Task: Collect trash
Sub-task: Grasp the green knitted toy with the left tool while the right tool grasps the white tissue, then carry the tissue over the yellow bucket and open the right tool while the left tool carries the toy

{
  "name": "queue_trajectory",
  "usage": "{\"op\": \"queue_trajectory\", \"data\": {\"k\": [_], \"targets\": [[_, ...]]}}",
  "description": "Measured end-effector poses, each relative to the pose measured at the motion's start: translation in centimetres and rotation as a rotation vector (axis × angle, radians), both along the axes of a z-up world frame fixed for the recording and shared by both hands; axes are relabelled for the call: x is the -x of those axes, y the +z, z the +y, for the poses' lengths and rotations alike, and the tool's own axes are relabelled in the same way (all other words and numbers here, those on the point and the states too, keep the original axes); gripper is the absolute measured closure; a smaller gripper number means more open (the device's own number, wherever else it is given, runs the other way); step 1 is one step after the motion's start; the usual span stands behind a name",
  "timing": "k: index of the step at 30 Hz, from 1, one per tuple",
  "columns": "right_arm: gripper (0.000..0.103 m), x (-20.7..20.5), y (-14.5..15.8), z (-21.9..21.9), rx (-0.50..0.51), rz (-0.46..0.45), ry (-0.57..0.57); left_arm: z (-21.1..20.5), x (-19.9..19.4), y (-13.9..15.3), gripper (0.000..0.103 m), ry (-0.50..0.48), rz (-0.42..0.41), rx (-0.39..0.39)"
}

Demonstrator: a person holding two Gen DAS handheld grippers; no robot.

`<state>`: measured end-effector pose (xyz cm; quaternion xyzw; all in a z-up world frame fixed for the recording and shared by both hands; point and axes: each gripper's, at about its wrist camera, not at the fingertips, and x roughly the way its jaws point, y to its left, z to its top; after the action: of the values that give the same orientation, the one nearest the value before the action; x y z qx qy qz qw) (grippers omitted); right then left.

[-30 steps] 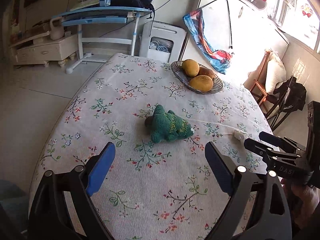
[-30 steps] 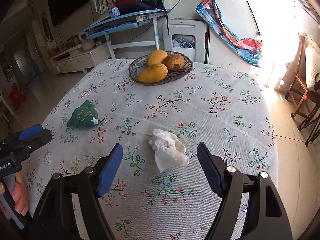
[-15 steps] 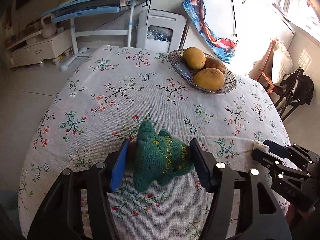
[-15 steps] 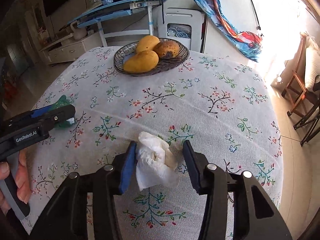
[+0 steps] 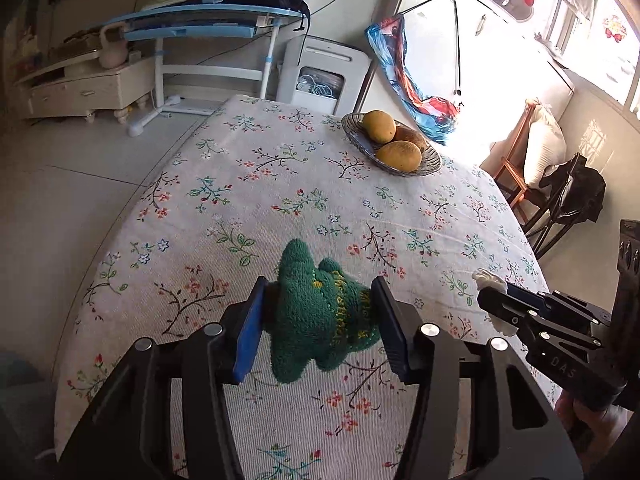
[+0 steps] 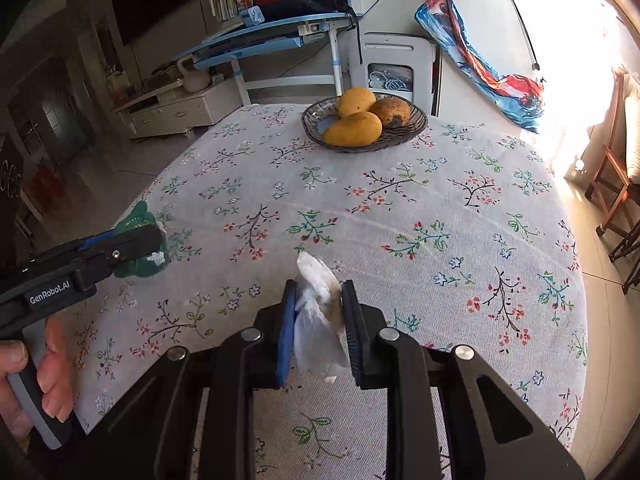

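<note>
Right, both grips are on: the right gripper (image 6: pixel 318 320) has its jaws pressed together on the crumpled white paper tissue (image 6: pixel 320 312), pads squeezing it from both sides w/ the wad bulging out front and below, so it looks pinched firmly enough to carry. Over on the other side the left gripper (image 5: pixel 316 320) has its jaws clamped on the green knitted toy with yellow stitching (image 5: pixel 320 312), blue pads on its flanks, jaws far wider apart than the right pair bc the toy is much bulkier. Both things sit low over the near part of the floral-print cloth-covered tabletop (image 6: pixel 400 208); can't tell if either is lifted clear or touching the cloth. My read: the tissue is the trash here, gripped mid-body so it won't slip out; the toy is prob. being taken along or cleared aside, not certain which. Each gripper shows in the other's view, near each other, not touching. At the far end, the dark woven bowl (image 6: pixel 416 130) w/ three yellow-brown mangoes (image 6: pixel 352 128) sits well apart, out of the way, likely left alone. No bin in either view, so where the tissue goes next is unknown.
</note>
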<state>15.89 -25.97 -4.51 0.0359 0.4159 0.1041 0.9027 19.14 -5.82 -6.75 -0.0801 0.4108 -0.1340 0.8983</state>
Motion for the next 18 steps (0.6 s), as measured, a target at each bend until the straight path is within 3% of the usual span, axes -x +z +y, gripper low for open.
{"op": "queue_trajectory", "data": {"k": [7, 18], "targets": [[0.080, 4.6, 0.1, 0.9, -0.035, -0.028, -0.005, 3.2, 6.5, 1.3, 0.053, 0.058, -0.046, 0.039], [0.079, 10.8, -1.4, 1.7, -0.021, 0.008, -0.063, 5.4, 13.3, 1.7, 0.053, 0.032, -0.075, 0.062]]}}
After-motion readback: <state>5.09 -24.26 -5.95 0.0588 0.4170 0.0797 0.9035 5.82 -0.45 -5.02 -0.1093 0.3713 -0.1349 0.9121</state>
